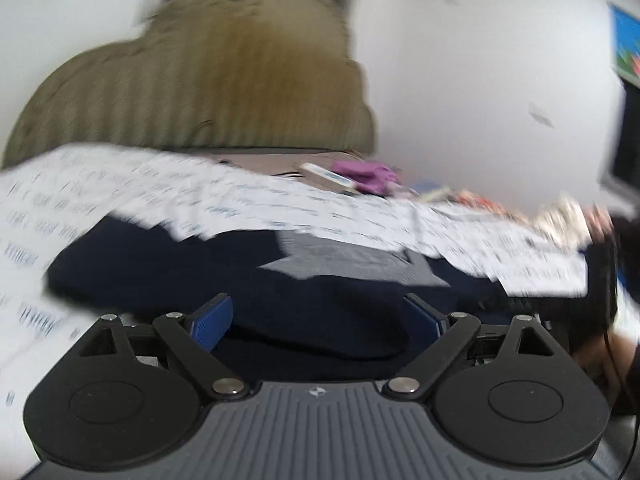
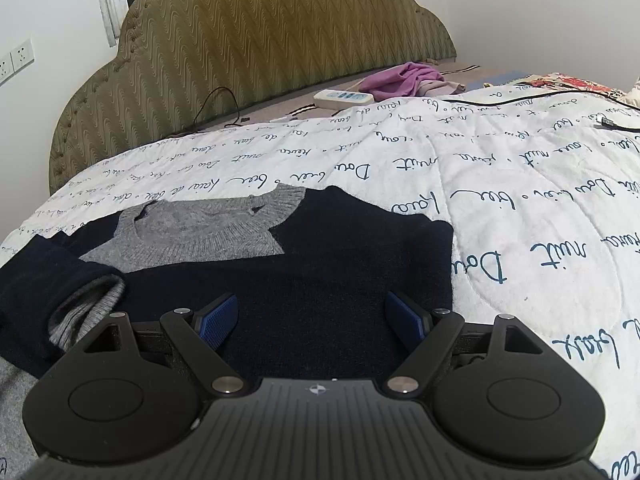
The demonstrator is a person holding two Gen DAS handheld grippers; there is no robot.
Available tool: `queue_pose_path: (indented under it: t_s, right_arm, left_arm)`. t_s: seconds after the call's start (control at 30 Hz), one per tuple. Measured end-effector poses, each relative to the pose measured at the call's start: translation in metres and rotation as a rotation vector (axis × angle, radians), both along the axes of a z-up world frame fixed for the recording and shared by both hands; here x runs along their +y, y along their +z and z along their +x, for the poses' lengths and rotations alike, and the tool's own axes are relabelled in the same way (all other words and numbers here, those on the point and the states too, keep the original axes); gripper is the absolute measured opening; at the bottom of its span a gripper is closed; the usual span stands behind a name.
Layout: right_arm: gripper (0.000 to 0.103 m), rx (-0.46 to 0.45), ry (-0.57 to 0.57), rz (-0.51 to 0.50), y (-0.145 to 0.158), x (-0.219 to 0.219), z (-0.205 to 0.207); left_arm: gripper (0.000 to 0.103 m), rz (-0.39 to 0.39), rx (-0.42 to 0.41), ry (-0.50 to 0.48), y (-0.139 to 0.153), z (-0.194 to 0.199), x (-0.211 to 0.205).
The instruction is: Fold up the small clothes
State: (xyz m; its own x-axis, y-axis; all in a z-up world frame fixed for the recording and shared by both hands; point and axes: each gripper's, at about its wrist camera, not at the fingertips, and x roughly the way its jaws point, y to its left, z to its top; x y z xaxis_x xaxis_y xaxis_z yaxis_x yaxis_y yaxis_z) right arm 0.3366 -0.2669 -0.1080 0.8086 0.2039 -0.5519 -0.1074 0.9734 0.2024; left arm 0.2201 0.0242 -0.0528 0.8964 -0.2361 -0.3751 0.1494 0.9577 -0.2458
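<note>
A small navy sweater with a grey knitted collar lies flat on a white quilt printed with blue script. One sleeve with a grey cuff is folded across at the left. My right gripper is open just above the sweater's lower body, holding nothing. The left wrist view is motion-blurred: the navy sweater and its grey collar lie ahead. My left gripper is open, and a fold of navy cloth lies between its blue pads.
An olive padded headboard stands behind the bed. A white power strip, purple cloth and black cables lie near the far edge. A wall socket is at left. The other hand and gripper show at right.
</note>
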Motion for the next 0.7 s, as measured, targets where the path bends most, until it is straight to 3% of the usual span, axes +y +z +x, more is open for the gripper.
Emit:
queue_pose_path:
  t_s: [0.1, 0.2, 0.27, 0.33, 0.4, 0.5, 0.6, 0.7]
  right_arm:
    - [0.081, 0.003, 0.0, -0.024, 0.0, 0.003, 0.0]
    - [0.09, 0.019, 0.029, -0.076, 0.002, 0.011, 0.002]
    - [0.088, 0.046, 0.028, -0.125, 0.01, 0.018, 0.006]
    - [0.086, 0.047, -0.016, -0.024, 0.028, 0.021, 0.004]
    - [0.089, 0.034, 0.039, 0.204, 0.045, 0.023, 0.0]
    - [0.089, 0.162, 0.139, 0.38, 0.047, 0.044, 0.012]
    - [0.086, 0.291, 0.17, 0.446, 0.032, 0.066, 0.026]
    - [0.086, 0.311, 0.166, 0.418, 0.024, 0.084, 0.028]
  left_arm:
    - [0.092, -0.092, 0.04, 0.06, -0.011, 0.003, 0.022]
    - [0.092, -0.13, 0.102, 0.095, -0.032, 0.009, 0.026]
    - [0.092, -0.164, 0.137, 0.105, -0.038, 0.013, 0.029]
    - [0.092, -0.182, 0.154, 0.107, -0.042, 0.015, 0.03]
    - [0.093, -0.171, 0.15, 0.105, -0.042, 0.013, 0.028]
    - [0.094, -0.168, 0.157, 0.103, -0.041, 0.013, 0.027]
    - [0.094, -0.168, 0.157, 0.104, -0.041, 0.012, 0.027]
    - [0.094, -0.167, 0.157, 0.104, -0.041, 0.013, 0.027]
